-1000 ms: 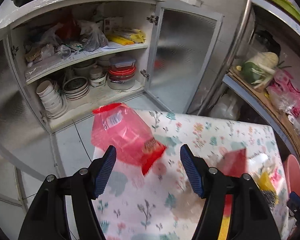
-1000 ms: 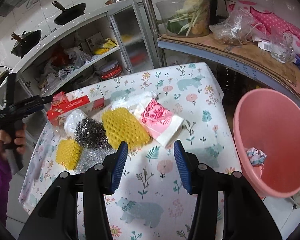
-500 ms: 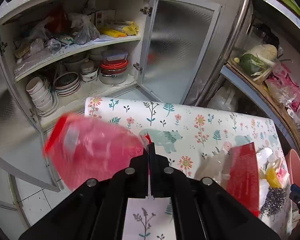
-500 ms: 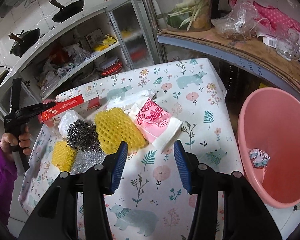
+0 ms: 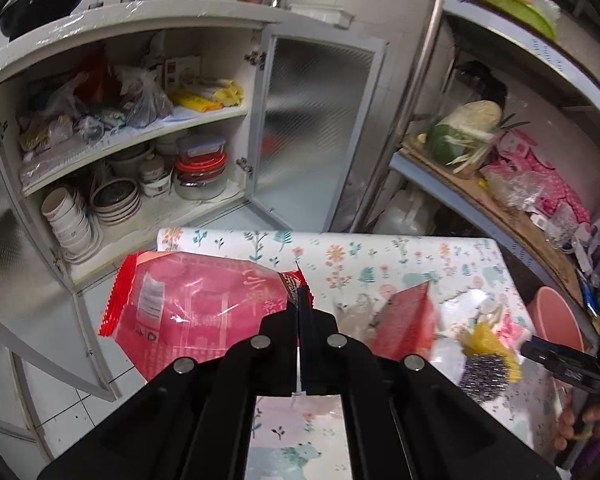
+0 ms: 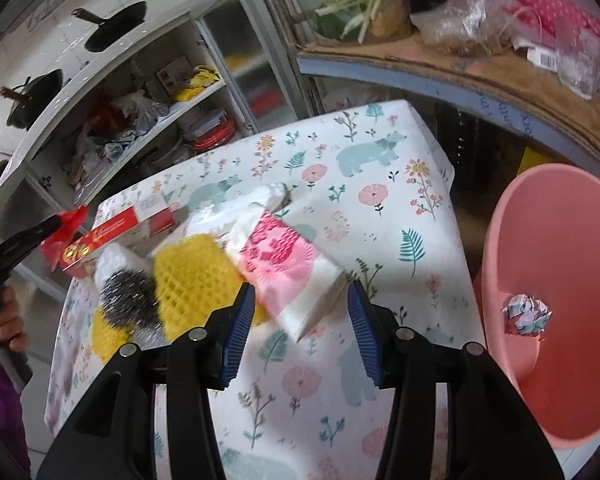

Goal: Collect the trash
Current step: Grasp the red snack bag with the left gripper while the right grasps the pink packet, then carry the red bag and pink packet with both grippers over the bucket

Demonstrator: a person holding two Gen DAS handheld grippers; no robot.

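Left hand-held gripper (image 5: 300,300) pinching crinkled red translucent snack wrapper (image 5: 196,308); right hand-held gripper (image 6: 300,320) spread.

Open white cupboard (image 5: 148,128), tiled floor (image 5: 60,404)

Lying on the table are one red snack bag (image 5: 204,312), one red box (image 6: 120,232), one pink-and-white packet (image 6: 288,268), two yellow foam nets (image 6: 192,276), and one steel scourer (image 6: 130,296), while one crumpled paper ball (image 6: 526,314) is sitting in one pink basin (image 6: 560,240).
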